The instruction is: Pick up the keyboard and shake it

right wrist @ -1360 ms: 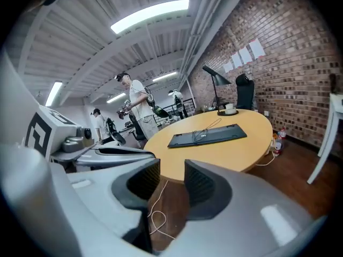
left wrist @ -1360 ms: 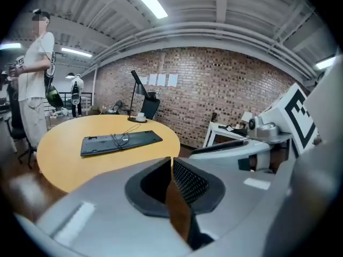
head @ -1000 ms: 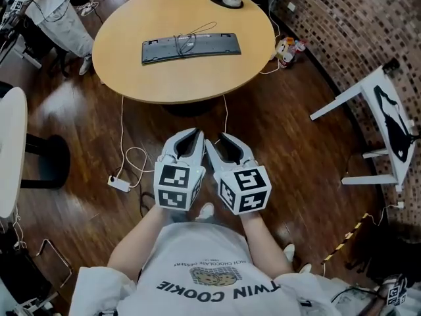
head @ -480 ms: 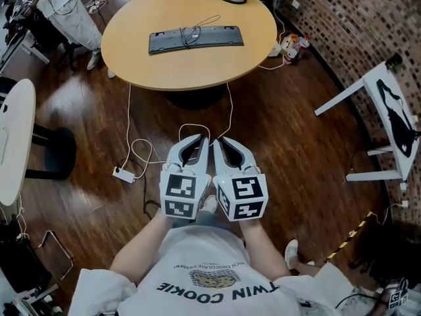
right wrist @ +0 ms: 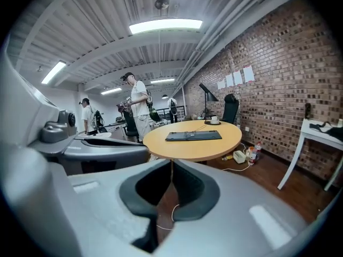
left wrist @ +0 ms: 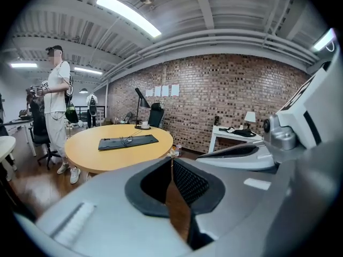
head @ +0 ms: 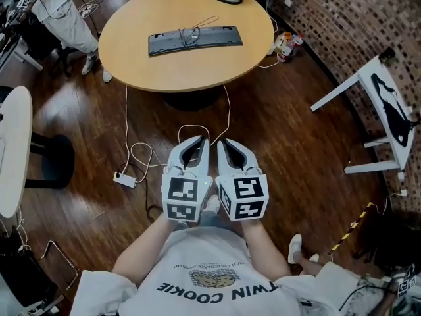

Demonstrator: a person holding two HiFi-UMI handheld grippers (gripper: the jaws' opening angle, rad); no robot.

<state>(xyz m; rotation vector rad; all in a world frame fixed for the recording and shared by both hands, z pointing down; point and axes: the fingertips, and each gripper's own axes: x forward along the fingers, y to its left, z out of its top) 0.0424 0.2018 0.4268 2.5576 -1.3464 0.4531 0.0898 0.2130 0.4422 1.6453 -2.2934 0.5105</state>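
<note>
Item: keyboard (head: 195, 39), on the table (head: 177, 74) at twelve o'clock, well apart from me. Likely light, stiff, cabled; take both short ends. My left gripper (head: 198, 141) closed, empty; my right gripper (head: 222, 142) just closed, empty.

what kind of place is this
Probably an open-plan office or lab workspace: a round light-wood table carrying a flat dark grey keyboard, a white desk beside a red brick wall, and ceiling strip lights.

Round wooden desk (head: 191, 71) on a dark plank floor (head: 289, 150). Right of the desk: curved brick wall (head: 348, 18) and white side table (head: 335, 95). Left of the desk: second white table (head: 10, 150). Overhead: strip lights (right wrist: 165, 25) on a ribbed ceiling (right wrist: 107, 15).
</note>
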